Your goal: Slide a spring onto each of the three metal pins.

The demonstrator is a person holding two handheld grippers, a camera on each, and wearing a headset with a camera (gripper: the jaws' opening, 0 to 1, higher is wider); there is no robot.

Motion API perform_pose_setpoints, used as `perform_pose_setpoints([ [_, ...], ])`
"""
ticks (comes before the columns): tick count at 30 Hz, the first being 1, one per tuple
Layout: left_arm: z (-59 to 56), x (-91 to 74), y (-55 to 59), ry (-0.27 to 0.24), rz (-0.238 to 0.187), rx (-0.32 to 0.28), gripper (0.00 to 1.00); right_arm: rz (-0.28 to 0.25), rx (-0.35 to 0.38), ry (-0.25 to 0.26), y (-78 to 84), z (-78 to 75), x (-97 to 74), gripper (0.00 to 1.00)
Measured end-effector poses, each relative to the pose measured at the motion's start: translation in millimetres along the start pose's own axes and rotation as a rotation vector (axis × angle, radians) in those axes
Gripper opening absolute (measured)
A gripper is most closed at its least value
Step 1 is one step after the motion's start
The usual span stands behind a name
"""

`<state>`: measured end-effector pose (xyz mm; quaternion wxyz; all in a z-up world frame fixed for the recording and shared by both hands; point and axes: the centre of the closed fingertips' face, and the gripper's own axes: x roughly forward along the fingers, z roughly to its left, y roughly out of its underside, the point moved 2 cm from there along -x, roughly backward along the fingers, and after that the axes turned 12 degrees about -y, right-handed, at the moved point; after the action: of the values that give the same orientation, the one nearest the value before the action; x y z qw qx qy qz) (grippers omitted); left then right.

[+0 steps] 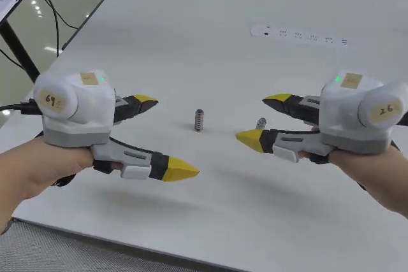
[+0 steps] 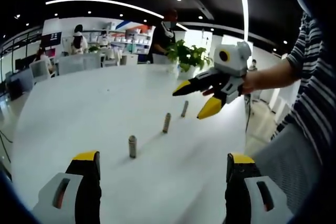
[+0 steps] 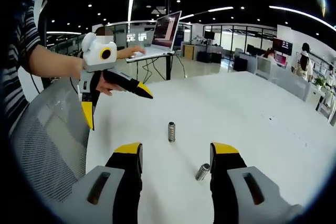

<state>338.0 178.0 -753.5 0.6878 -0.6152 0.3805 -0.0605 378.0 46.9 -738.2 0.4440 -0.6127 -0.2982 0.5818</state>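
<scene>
White table (image 1: 191, 36) bears small spring-wrapped metal pins (image 1: 199, 120); flanking them, left tool (image 1: 172, 136) and right tool (image 1: 254, 118) gape empty; a clumsy bump could topple one.

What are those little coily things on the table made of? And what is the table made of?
The springs look like bare metal, probably steel: they are grey, with tight ridged coils and a dull shine. The table has a smooth, even white top with only a faint sheen. It may be laminate or painted board; the look doesn't settle which.
</scene>
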Motion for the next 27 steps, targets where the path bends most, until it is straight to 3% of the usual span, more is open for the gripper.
perform_pose_setpoints([
  [7, -3.3, 0.2, -2.7, -0.005, -0.003, 0.012, 0.98, -0.036, 0.056, 0.053, 23.5, 0.1, -30.8, 0.57],
  [12, -7.4, -0.6, -7.0, -0.004, -0.013, 0.013, 0.98, -0.008, 0.056, 0.087, 48.0, 3.1, -54.3, 0.65],
  [16, -8.8, -2.6, -7.5, -0.013, -0.007, 0.03, 0.98, -0.04, 0.118, 0.124, 61.8, 0.0, -76.0, 0.72],
  [23, -6.8, -9.8, -1.3, -0.032, 0.011, 0.04, 0.98, -0.057, 0.16, 0.17, 73.3, -3.5, -100.4, 0.88],
  [27, -3.0, -12.1, -0.8, -0.052, 0.008, 0.034, 0.98, -0.043, 0.144, 0.188, 77.2, -2.1, -106.9, 0.96],
])
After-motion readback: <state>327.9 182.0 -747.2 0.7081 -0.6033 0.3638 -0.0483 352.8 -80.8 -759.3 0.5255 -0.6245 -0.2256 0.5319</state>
